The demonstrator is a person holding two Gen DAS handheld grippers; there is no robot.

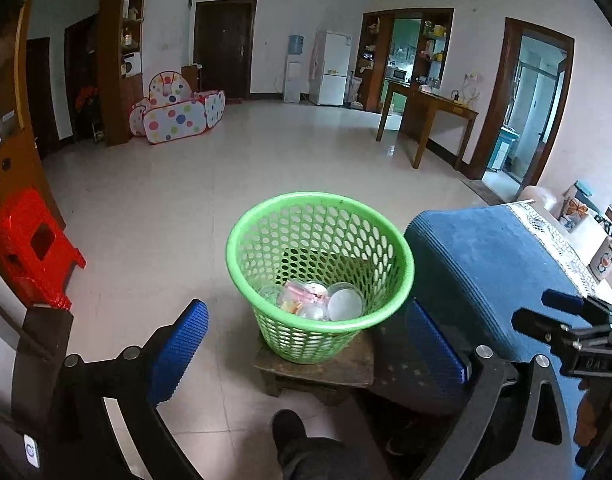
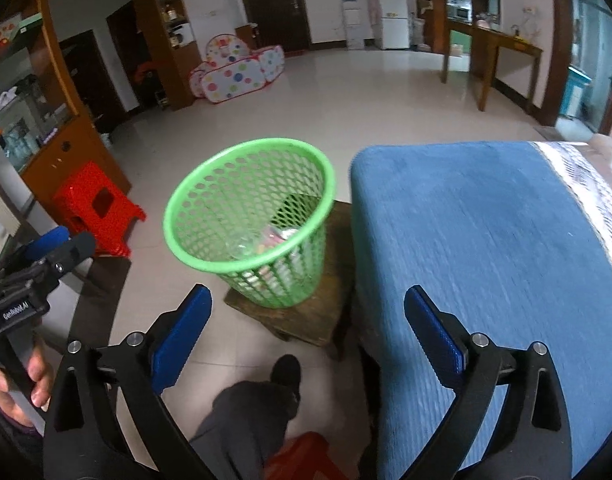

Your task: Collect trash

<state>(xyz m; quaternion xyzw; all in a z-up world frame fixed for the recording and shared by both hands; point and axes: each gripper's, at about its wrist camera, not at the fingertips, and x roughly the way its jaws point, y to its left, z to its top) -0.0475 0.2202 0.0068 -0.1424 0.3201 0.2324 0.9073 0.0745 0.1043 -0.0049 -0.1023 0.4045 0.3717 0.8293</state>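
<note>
While both claws gape empty, green basket (image 1: 319,276) on low wooden stool (image 1: 317,368), pale tiled floor (image 1: 178,184).

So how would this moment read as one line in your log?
left gripper: open, empty | right gripper: open, empty | green basket: on low wooden stool, trash inside
</note>
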